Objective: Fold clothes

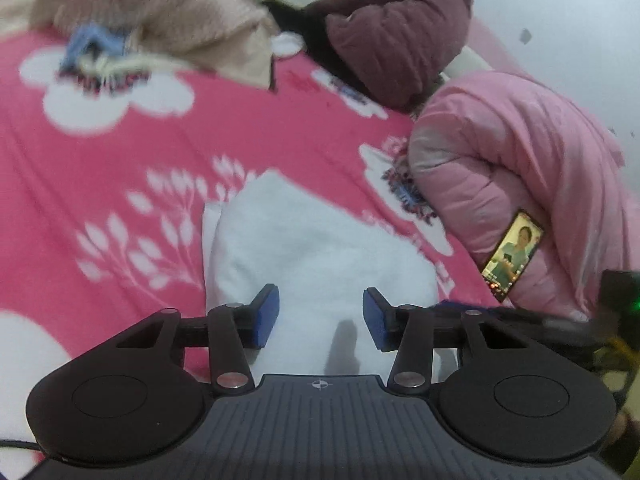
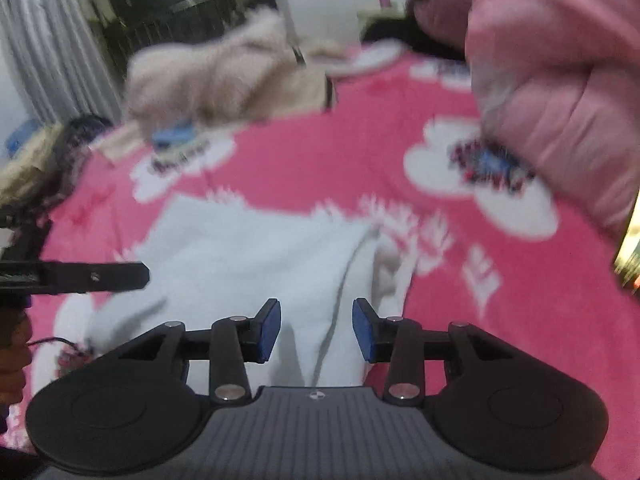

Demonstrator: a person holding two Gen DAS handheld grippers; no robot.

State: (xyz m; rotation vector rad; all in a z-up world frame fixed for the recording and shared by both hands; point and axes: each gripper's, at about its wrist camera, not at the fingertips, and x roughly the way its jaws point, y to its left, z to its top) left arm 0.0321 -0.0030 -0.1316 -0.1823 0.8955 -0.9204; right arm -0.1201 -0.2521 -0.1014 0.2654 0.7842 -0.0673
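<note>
white garment (image 1: pixel 312 240) flat on blanket (image 1: pixel 120 140), doubled along seam | left gripper (image 1: pixel 320 318) wide, empty, above near edge | right gripper (image 2: pixel 316 330) wide, empty, straddling seam, likely for a pinch

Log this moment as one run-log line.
stage: fold under way | left gripper: open, above white garment | right gripper: open, over garment | garment: partly folded on pink blanket
</note>
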